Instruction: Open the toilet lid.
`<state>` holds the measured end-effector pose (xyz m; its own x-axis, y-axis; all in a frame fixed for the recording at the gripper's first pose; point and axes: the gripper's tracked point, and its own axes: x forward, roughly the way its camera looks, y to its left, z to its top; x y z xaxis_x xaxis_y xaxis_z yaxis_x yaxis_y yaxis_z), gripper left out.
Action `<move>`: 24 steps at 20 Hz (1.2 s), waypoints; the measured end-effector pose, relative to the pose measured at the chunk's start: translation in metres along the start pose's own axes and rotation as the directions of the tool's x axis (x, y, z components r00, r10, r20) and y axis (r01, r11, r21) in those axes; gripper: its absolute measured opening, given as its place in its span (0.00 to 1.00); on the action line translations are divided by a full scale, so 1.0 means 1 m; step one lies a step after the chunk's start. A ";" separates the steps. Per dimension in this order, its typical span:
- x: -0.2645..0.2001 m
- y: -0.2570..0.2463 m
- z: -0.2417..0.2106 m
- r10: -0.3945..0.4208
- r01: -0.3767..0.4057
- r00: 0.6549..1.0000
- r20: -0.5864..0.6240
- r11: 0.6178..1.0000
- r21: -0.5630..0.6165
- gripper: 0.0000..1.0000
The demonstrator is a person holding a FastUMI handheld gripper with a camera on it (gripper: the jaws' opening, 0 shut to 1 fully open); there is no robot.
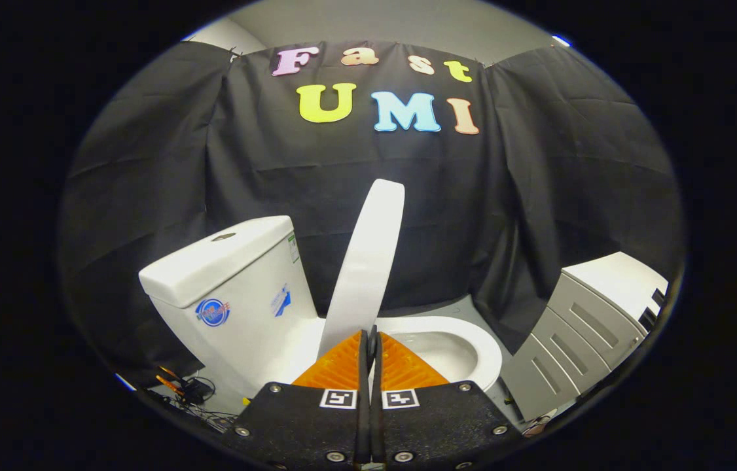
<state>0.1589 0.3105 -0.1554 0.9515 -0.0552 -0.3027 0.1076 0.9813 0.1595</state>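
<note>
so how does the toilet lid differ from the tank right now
The toilet lid is thin, curved and raised nearly upright, seen edge-on just ahead of the shut fingers of the gripper; the tank is a bulky box standing to its left. The tank carries stickers on its side and a flush button on top; the lid's visible surface is plain. The lid rises higher than the tank. Both are glossy white.

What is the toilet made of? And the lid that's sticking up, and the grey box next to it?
The toilet tank and bowl look like glazed ceramic: white, smooth, shiny. The raised lid looks like plastic: thin, white, duller sheen, though I can't be sure. The grey cabinet may be painted wood or plastic, matte with slots. The gripper has its fingers closed together just before the lid's lower edge.
</note>
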 end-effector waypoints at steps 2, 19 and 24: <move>-0.001 0.007 0.003 -0.004 0.004 1.000 0.002 0.999 -0.032 0.00; -0.001 0.090 0.017 0.077 -0.066 0.994 0.077 0.988 -0.136 0.00; 0.002 0.123 0.016 0.115 -0.102 0.991 0.064 0.979 -0.177 0.00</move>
<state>0.1792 0.4281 -0.1212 0.9742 0.0460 -0.2211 -0.0424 0.9989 0.0210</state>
